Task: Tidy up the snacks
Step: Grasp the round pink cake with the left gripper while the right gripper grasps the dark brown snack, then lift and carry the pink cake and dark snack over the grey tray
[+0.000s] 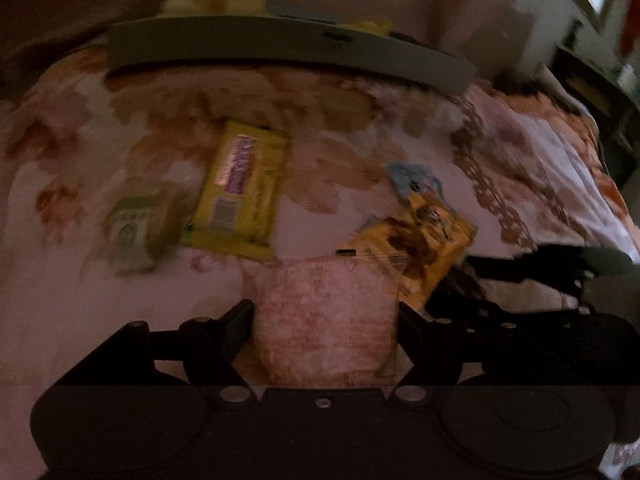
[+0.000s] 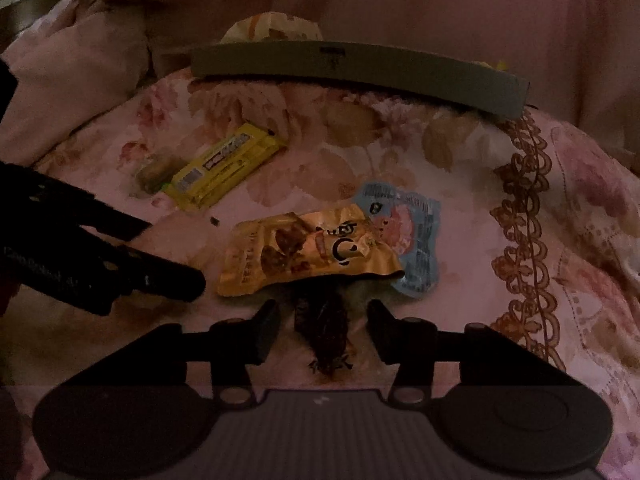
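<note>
Snacks lie on a floral bedspread [image 1: 100, 288]. In the left wrist view my left gripper [image 1: 326, 324] has its jaws spread wide around a pink-and-white packet [image 1: 326, 320], touching both sides. An orange packet [image 1: 424, 248], a blue packet [image 1: 412, 178], a yellow bar [image 1: 242, 188] and a small green packet [image 1: 134, 228] lie beyond. In the right wrist view my right gripper [image 2: 324, 328] is open around a dark brown packet [image 2: 324, 330], with gaps on both sides. The orange packet [image 2: 308, 252] and blue packet [image 2: 416, 236] lie just ahead.
A low grey-green tray [image 1: 288, 46] with several snacks in it stands at the far side; it also shows in the right wrist view [image 2: 360, 68]. The yellow bar [image 2: 228, 164] lies left. The left gripper's black body [image 2: 100, 256] reaches in from the left.
</note>
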`<state>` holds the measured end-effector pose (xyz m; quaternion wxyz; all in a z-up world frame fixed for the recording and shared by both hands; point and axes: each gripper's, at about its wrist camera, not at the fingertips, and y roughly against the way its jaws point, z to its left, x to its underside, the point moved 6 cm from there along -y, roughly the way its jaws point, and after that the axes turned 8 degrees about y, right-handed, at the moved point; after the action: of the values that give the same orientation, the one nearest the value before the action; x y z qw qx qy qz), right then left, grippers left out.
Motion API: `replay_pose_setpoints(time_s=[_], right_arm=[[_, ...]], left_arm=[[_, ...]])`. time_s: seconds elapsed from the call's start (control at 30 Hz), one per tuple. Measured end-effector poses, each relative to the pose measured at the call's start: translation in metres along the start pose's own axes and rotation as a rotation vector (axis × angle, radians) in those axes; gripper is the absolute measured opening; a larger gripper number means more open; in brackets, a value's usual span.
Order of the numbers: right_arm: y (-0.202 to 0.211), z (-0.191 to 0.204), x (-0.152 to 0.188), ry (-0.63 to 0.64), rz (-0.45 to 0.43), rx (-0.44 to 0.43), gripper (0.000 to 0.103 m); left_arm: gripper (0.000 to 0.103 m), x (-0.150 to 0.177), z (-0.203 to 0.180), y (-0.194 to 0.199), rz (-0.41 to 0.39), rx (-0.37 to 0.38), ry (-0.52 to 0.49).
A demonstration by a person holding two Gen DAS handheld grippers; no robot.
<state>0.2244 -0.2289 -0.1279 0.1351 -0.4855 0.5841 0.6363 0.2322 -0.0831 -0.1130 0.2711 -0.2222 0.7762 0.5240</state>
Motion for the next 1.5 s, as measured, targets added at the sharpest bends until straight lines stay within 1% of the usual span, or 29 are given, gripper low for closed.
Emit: replay_pose_setpoints(time_s=[0.07,0.2,0.37,0.43,0.6,0.83,1.03,1.1,1.23,1.5], right_arm=[[0.005,0.008,0.002,0.063,0.013,0.036,0.052],[0.015,0.028,0.004,0.203,0.015,0.117,0.052],[0.012,0.049,0.012,0.422,0.022,0.259,0.051],[0.009,0.052,0.015,0.467,0.019,0.291,0.051],[0.008,0.054,0.018,0.488,0.004,0.319,0.051],[0.014,0.055,0.018,0.649,-0.030,0.497,0.051],[0.021,0.047,0.010,0.706,-0.075,0.612,0.051],[0.024,0.045,0.008,0.713,-0.088,0.633,0.051],[0.029,0.041,0.004,0.735,-0.113,0.676,0.051],[0.034,0.034,0.002,0.750,-0.131,0.722,0.051]], left_arm=[[0.076,0.002,0.005,0.006,-0.015,-0.014,0.033],[0.075,0.008,0.010,0.016,-0.035,-0.036,0.066],[0.075,0.014,0.010,0.023,-0.041,-0.043,0.079],[0.075,0.016,0.008,0.025,-0.041,-0.044,0.076],[0.075,0.016,0.002,0.032,-0.054,-0.043,0.067],[0.075,0.008,-0.008,0.042,-0.096,-0.042,0.059],[0.075,-0.005,-0.019,0.043,-0.122,-0.035,0.082],[0.075,-0.009,-0.024,0.044,-0.128,-0.024,0.093],[0.075,-0.015,-0.034,0.045,-0.147,-0.018,0.080],[0.075,-0.020,-0.040,0.047,-0.161,-0.008,0.069]])
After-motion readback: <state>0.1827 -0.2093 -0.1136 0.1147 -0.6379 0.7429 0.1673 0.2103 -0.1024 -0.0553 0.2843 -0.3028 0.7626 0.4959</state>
